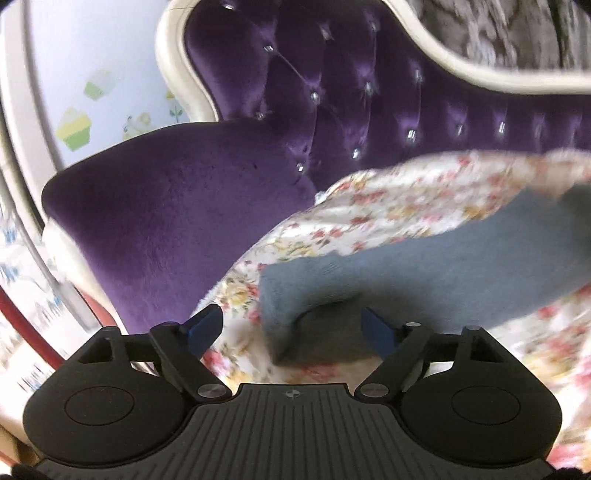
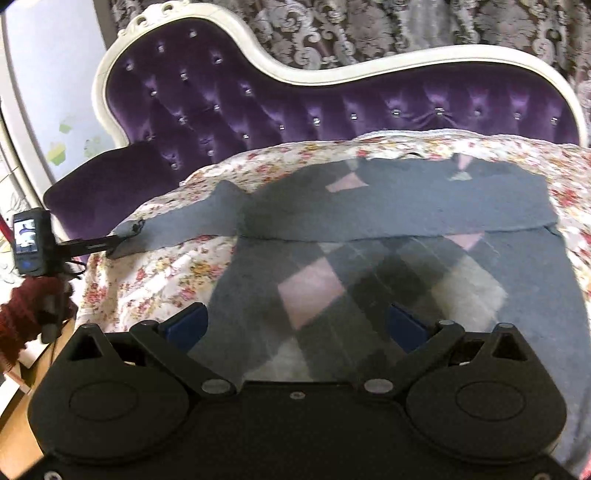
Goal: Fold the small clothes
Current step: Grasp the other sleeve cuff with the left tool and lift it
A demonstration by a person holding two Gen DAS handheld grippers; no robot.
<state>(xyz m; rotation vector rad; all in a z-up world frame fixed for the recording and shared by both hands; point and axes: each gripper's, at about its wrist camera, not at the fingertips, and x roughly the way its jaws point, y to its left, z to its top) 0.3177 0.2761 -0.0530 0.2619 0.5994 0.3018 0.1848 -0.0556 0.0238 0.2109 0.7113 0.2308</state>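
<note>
A small grey sweater [image 2: 406, 206] with a pink, white and dark diamond pattern lies on the floral cover [image 2: 155, 266], its top part folded down across the body. Its left sleeve [image 2: 177, 229] stretches out to the left. My left gripper [image 1: 293, 332] is open with its blue fingertips either side of the grey sleeve end [image 1: 406, 273]; it also shows in the right wrist view [image 2: 125, 236] at the cuff. My right gripper [image 2: 295, 328] is open and empty over the sweater's lower body.
A purple tufted sofa [image 2: 258, 107] with a white frame carries the floral cover. Its purple armrest [image 1: 166, 221] is at the left. Patterned curtains [image 2: 369, 26] hang behind. A wall with cupcake stickers [image 1: 77, 125] is at far left.
</note>
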